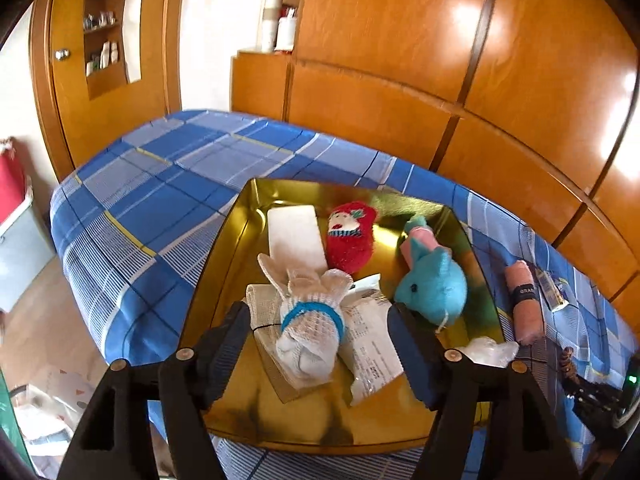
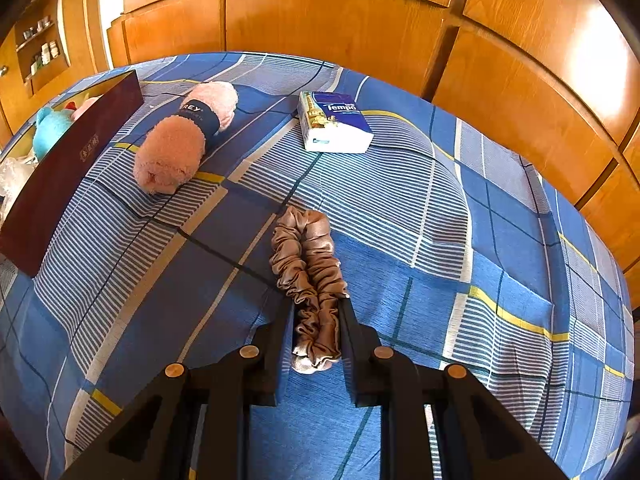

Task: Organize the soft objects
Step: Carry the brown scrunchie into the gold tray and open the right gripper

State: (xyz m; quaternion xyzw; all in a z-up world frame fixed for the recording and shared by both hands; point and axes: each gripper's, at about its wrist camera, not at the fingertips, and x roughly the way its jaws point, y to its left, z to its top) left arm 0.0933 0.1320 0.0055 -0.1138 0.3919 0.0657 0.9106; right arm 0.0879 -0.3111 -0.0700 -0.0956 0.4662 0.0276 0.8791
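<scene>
A bed with a blue checked sheet (image 2: pixel 400 240) filled most of both views, and everything else sat on it. The gold tin box (image 1: pixel 224 264) stood on the sheet, and I tell places from that box. Inside it, at the far side, lay a white block (image 1: pixel 294 236) and a red fuzzy toy (image 1: pixel 352 240) side by side. A blue plush animal (image 1: pixel 434 286) sat by the box's right wall. At the near side lay a white net pouch with a blue band (image 1: pixel 310 328), on some paper. The left gripper (image 1: pixel 320 340) hung over the pouch with its tongs apart, not touching it. Outside the box, just to its right, lay a pink rolled towel (image 2: pixel 180 140). Farther right sat a tissue pack (image 2: pixel 334 122). Nearer the camera than the towel, the right gripper (image 2: pixel 318 310) was clamped on a shiny tan scrunchie (image 2: pixel 308 256).
</scene>
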